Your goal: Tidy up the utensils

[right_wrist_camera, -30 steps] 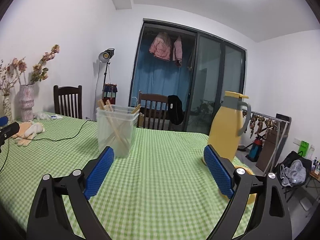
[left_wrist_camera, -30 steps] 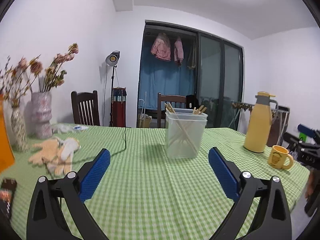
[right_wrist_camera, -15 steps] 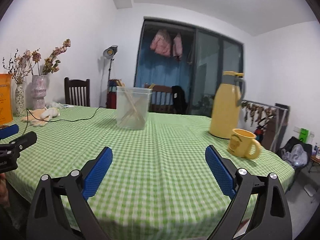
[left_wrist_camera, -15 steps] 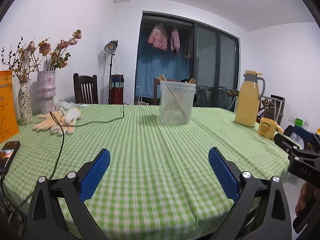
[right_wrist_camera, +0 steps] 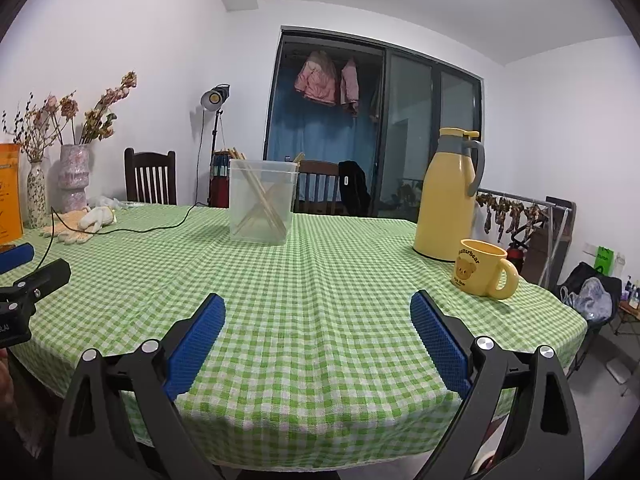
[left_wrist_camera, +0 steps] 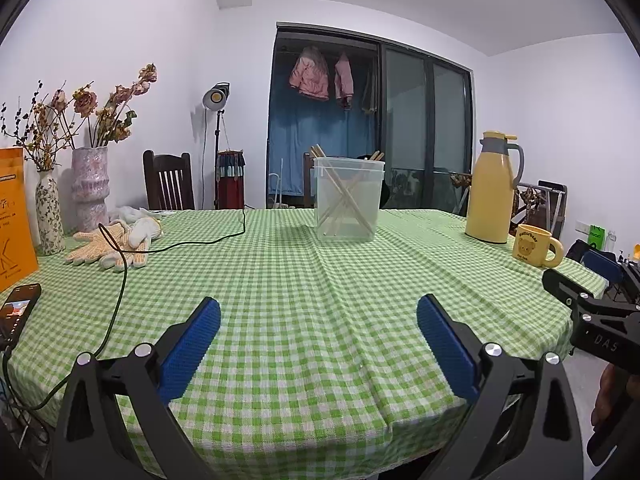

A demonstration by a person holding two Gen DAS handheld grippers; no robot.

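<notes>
Left wrist view: chopsticks [left_wrist_camera: 344, 200] stand in the tub [left_wrist_camera: 348, 204], none loose on the desk [left_wrist_camera: 304, 304], both grippers' fingers [left_wrist_camera: 190, 346] released and empty; task appears complete.

Green checked tablecloth [left_wrist_camera: 304, 300] covers table. Yellow jug [left_wrist_camera: 493, 188] at far right, yellow mug [left_wrist_camera: 535, 245] (bear print) just beside it. Work gloves [left_wrist_camera: 116, 238] left, black cable [left_wrist_camera: 168, 245] running across them. Two vases [left_wrist_camera: 89, 188] with dried flowers, orange bag [left_wrist_camera: 14, 216], phone [left_wrist_camera: 18, 310] at left edge.
</notes>
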